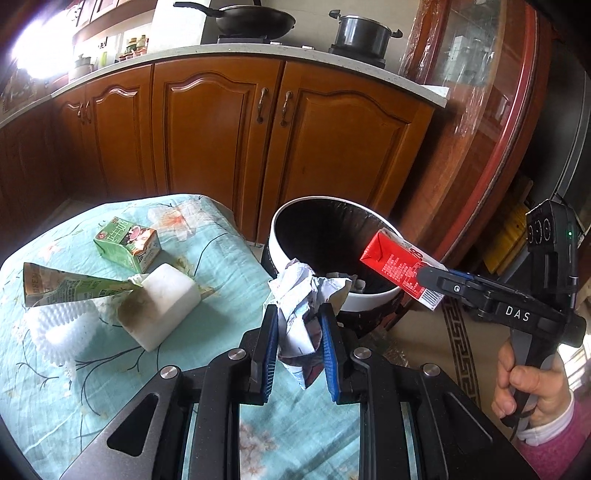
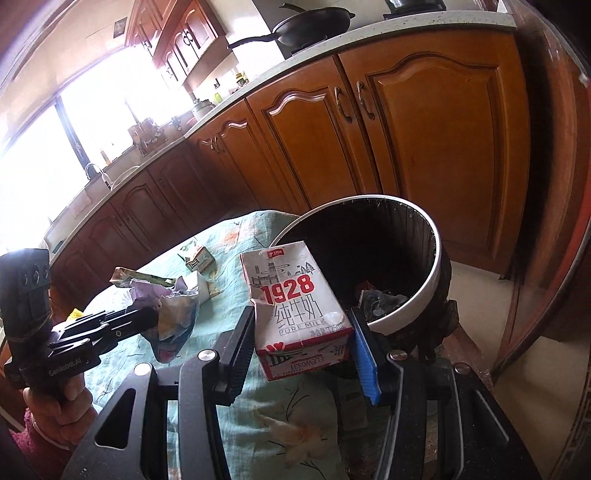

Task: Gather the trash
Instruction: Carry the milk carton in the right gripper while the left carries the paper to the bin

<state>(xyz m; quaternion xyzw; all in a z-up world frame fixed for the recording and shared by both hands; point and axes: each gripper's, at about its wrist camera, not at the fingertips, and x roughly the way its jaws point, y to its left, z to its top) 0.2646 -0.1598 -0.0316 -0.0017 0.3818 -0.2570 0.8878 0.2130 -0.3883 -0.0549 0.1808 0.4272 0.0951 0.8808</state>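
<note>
Now | right tool (image 2: 301, 328) clamps milk carton (image 2: 295, 306) just above bin (image 2: 417, 306) rim, positioned for drop | left tool (image 1: 298, 339) clamps crumpled paper (image 1: 306, 295) beside bin, queued next | other trash remains on worktop (image 1: 92, 369).

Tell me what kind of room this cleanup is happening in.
Almost certainly a home kitchen. A wok and a lidded pot sit on burners along a countertop over wooden cabinets, and the right wrist view shows a sink faucet beneath a bright window.
</note>
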